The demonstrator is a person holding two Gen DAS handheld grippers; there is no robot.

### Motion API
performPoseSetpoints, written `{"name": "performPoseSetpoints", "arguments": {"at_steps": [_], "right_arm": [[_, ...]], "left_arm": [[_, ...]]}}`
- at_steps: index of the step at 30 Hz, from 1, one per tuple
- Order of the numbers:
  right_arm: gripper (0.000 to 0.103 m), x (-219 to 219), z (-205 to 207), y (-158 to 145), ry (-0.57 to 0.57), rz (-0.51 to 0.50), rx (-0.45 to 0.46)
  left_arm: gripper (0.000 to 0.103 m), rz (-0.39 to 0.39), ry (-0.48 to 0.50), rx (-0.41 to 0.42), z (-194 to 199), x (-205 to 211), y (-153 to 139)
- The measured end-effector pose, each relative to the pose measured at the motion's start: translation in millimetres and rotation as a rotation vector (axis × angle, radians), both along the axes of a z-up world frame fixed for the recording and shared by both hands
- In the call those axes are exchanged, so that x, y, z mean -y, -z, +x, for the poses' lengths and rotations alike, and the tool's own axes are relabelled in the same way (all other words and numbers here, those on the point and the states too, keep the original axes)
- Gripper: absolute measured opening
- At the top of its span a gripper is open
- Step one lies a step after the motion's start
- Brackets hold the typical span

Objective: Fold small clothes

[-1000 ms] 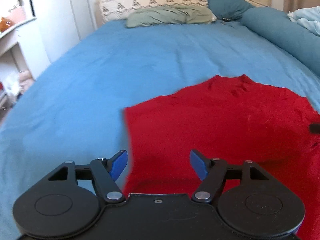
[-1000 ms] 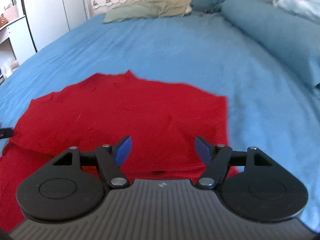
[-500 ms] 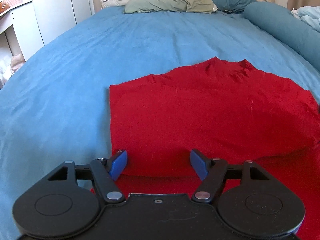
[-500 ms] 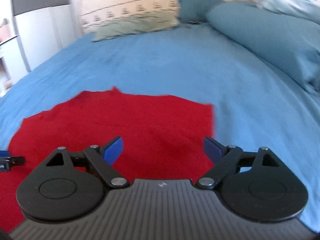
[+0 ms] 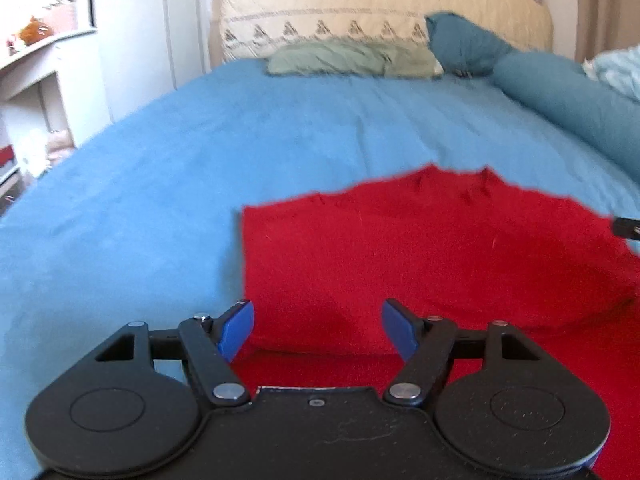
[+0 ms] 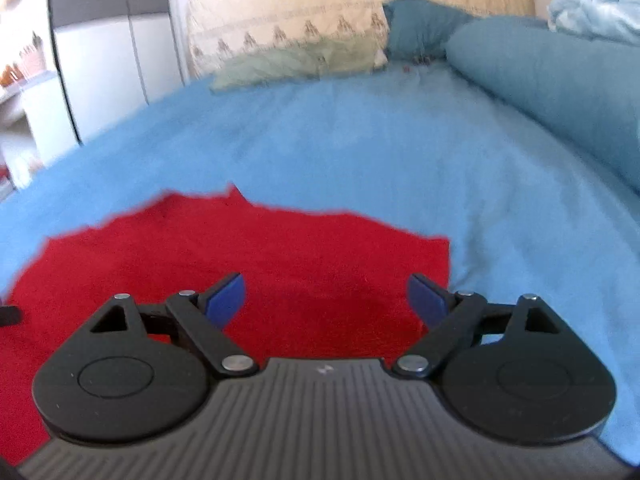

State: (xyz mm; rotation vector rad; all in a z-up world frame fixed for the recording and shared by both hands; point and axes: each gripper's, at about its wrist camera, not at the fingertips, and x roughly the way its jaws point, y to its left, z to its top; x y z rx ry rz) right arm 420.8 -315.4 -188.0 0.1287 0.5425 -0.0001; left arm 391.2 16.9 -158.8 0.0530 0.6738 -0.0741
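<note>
A red garment (image 5: 420, 256) lies flat on the blue bedspread (image 5: 160, 168), with an upper layer folded over a lower one along a fold near me. It also shows in the right wrist view (image 6: 260, 256). My left gripper (image 5: 317, 330) is open and empty, just above the garment's near left part. My right gripper (image 6: 326, 300) is open and empty, above the garment's near right part. A bit of the right gripper (image 5: 626, 228) shows at the right edge of the left wrist view.
Pillows lie at the bed's head: a green one (image 5: 352, 58), a cream embroidered one (image 5: 320, 24) and a teal one (image 5: 464, 44). A long teal bolster (image 5: 572, 100) runs along the right side. White cupboards (image 5: 140, 40) and shelves stand left of the bed.
Both grippers have pulled back and tilted up from the garment, staying open. The headboard and pillows now show more. The garment lies still.
</note>
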Motion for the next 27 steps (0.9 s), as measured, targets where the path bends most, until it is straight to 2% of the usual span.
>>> {"name": "performPoseSetpoints", "arguments": {"at_steps": [2, 6, 10, 13, 15, 18, 22, 26, 27], "right_arm": [[0.103, 0, -24, -25, -0.011, 0.015, 0.039], [0.103, -1, -94, -83, -0.024, 0.027, 0.100], [0.103, -2, -171, -132, -0.021, 0.036, 0.083], [0.103, 0, -235, -155, -0.026, 0.037, 0.063], [0.103, 3, -269, -159, -0.035, 0.044, 0.041], [0.103, 4, -320, -153, -0.030, 0.052, 0.007], [0.103, 0, -366, -122, 0.003, 0.037, -0.062], [0.103, -6, -388, -79, 0.044, 0.028, -0.135], [0.103, -7, -391, -69, 0.054, 0.037, -0.151]], "left_arm": [[0.078, -0.021, -0.009, 0.034, -20, -6, -24], [0.100, -0.029, -0.028, 0.113, -77, -18, -83], [0.102, -0.033, -0.041, 0.129, -145, -34, -132], [0.103, -0.107, -0.031, 0.103, -198, -54, -147], [0.102, -0.133, -0.023, 0.076, -226, -65, -147], [0.102, -0.116, -0.026, 0.030, -261, -74, -135], [0.099, -0.130, -0.038, -0.058, -294, -83, -101], [0.085, -0.174, -0.051, -0.155, -305, -87, -58], [0.079, -0.169, -0.056, -0.178, -306, -87, -49]]}}
